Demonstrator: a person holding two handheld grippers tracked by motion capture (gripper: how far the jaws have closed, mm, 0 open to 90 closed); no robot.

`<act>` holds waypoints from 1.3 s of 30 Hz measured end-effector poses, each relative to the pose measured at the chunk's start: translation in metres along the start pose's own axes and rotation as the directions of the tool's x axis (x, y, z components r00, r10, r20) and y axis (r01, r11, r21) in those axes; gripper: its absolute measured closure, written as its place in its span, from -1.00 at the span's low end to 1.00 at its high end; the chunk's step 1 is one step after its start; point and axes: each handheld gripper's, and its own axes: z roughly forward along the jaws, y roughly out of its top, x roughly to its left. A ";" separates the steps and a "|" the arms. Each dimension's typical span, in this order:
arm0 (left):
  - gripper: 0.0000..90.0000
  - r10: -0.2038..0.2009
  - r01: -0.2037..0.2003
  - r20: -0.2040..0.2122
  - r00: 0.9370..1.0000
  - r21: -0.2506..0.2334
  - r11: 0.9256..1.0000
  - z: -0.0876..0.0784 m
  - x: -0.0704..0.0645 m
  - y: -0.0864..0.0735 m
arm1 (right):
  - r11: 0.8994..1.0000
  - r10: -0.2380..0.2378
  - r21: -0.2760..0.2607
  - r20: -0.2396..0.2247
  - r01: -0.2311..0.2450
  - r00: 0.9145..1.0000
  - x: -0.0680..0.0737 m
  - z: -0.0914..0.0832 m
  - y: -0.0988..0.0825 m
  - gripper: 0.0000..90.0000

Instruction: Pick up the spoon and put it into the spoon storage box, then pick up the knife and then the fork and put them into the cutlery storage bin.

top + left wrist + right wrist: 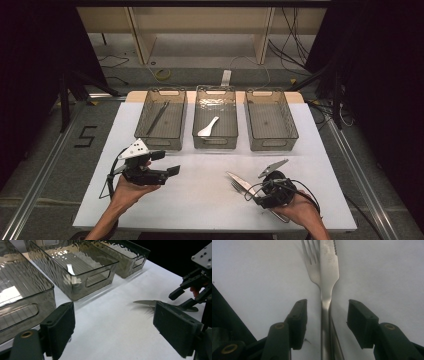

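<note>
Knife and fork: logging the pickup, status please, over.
Right gripper open, fingers straddling knife, not pressing. Fork lies against it, may come along. Left gripper open, holding nothing.

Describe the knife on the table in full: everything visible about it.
The knife is plain silvery metal, one piece, with a dull, speckled blade serrated near its tip and a slim handle. It lies flat on the white table, partly over a fork whose tines show beside the blade; the two handles run close together. The right gripper straddles its handle, pads on either side with gaps, not pressing it.
</note>
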 end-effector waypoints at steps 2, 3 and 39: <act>-0.62 0.003 -0.003 -0.002 1.000 -0.004 1.000 -0.001 -0.001 0.000 | 1.000 -0.003 0.005 0.000 0.003 1.000 0.001 0.001 0.000 0.15; -0.62 0.003 -0.003 -0.003 1.000 -0.006 1.000 -0.002 -0.002 0.000 | 1.000 -0.007 0.006 -0.001 0.007 1.000 0.001 0.002 0.000 0.16; -0.63 0.016 -0.018 -0.038 0.999 -0.034 0.999 -0.009 -0.009 -0.004 | 0.996 -0.054 0.080 0.041 0.051 0.998 0.006 0.008 0.003 0.48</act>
